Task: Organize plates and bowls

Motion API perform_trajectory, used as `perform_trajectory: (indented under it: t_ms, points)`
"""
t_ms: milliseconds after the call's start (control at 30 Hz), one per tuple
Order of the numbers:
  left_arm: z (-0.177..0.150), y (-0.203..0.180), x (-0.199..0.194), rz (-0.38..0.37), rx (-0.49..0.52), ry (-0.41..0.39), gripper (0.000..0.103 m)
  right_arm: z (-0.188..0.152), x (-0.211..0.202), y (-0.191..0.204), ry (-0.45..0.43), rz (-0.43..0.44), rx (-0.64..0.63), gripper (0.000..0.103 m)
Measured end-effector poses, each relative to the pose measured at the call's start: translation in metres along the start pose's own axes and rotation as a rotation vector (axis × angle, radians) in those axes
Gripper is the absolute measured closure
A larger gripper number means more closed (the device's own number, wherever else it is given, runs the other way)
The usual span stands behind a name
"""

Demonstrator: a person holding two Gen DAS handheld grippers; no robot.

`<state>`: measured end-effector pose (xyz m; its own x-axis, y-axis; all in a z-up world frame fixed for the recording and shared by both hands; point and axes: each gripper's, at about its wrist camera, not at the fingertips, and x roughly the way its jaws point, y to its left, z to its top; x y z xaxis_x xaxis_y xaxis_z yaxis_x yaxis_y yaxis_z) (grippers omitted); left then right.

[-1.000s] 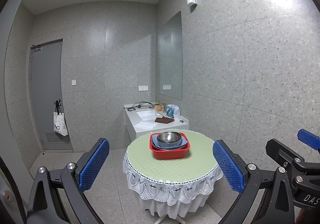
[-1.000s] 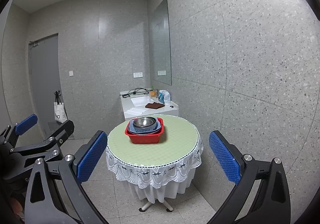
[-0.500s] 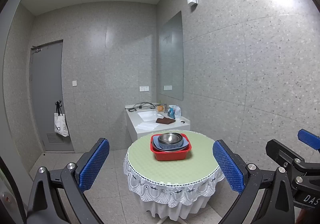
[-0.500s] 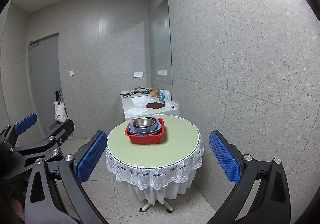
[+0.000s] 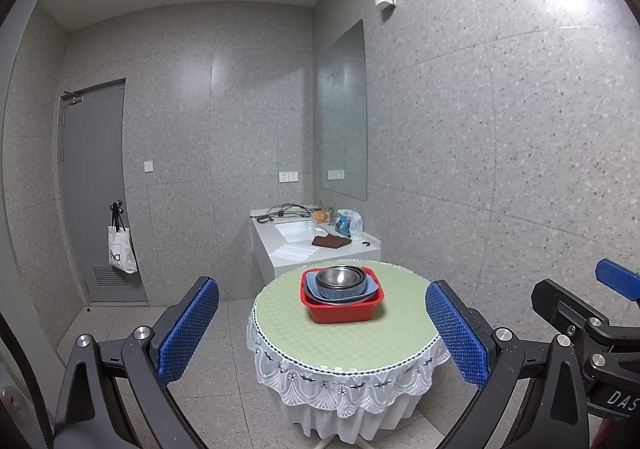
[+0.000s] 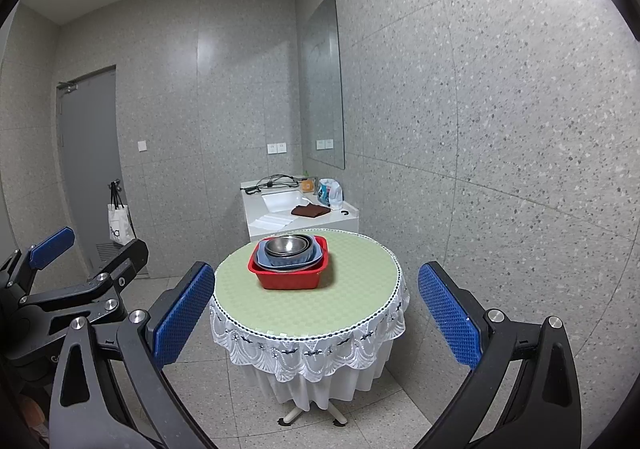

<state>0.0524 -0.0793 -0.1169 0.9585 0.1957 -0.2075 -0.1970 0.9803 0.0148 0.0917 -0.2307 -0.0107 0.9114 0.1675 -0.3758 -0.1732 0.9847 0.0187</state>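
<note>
A red plastic basin (image 5: 347, 309) (image 6: 292, 278) stands on a round table with a green top (image 5: 360, 341) (image 6: 304, 305). In it lie blue dishes (image 5: 372, 289) (image 6: 316, 257) with stacked steel bowls (image 5: 340, 277) (image 6: 289, 245) on top. My left gripper (image 5: 322, 337) is open and empty, well short of the table. My right gripper (image 6: 316, 319) is open and empty, also short of the table. Each gripper shows at the edge of the other's view.
A white lace skirt (image 6: 308, 353) hangs round the table. A white sink counter (image 5: 316, 245) with a brown cloth (image 5: 330, 241), cables and a bag stands behind it by the right wall. A grey door (image 5: 94, 189) with a hanging tote bag (image 5: 121, 251) is at the left.
Both views have shifted slightly: the table and basin sit a little lower and closer. The grippers stay open and empty.
</note>
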Motion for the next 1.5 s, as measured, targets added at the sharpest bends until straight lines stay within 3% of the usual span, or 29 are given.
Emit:
perform_trajectory:
  t_ms: [1500]
  points:
    - [-0.005,-0.011,0.004,0.007,0.011,0.002,0.001,-0.003,0.012,-0.012,0.01,0.012,0.009,0.0]
